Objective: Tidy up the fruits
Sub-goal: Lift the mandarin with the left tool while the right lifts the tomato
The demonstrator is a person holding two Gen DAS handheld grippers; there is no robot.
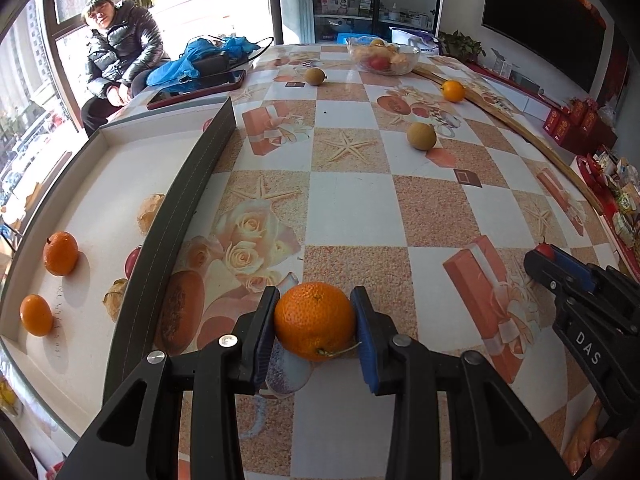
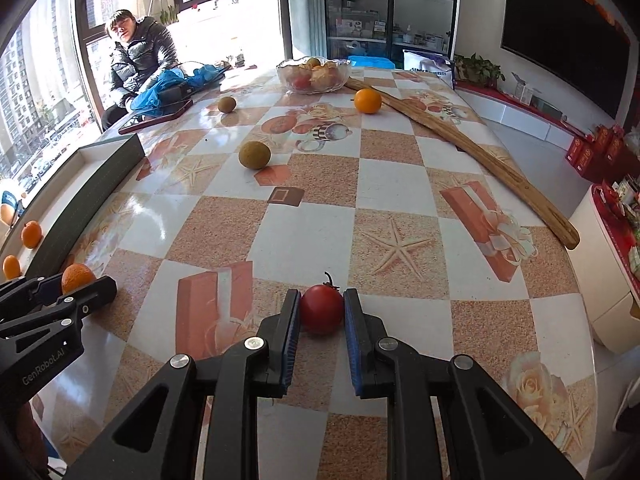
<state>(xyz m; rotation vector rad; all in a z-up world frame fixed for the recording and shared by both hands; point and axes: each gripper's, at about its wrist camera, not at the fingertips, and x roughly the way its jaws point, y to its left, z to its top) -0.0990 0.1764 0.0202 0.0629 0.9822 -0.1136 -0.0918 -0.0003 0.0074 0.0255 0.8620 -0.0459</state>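
- Orange (image 1: 315,321) pinched between pads of left gripper (image 1: 316,332), low over the tablecloth (image 1: 352,208).
- Red tomato (image 2: 322,309) clamped likewise in right gripper (image 2: 322,320).
- Step judged: both fruits grasped, carry pending.
- Next, probably: swing orange toward ten o'clock, over the dark wall into the box (image 1: 132,168) beside two oranges (image 1: 60,253).
- Legible: "DAS", "GenRobot.AI".

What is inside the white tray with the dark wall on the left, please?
Two small oranges lie inside the tray. Its dark wall hides part of the floor beside it.
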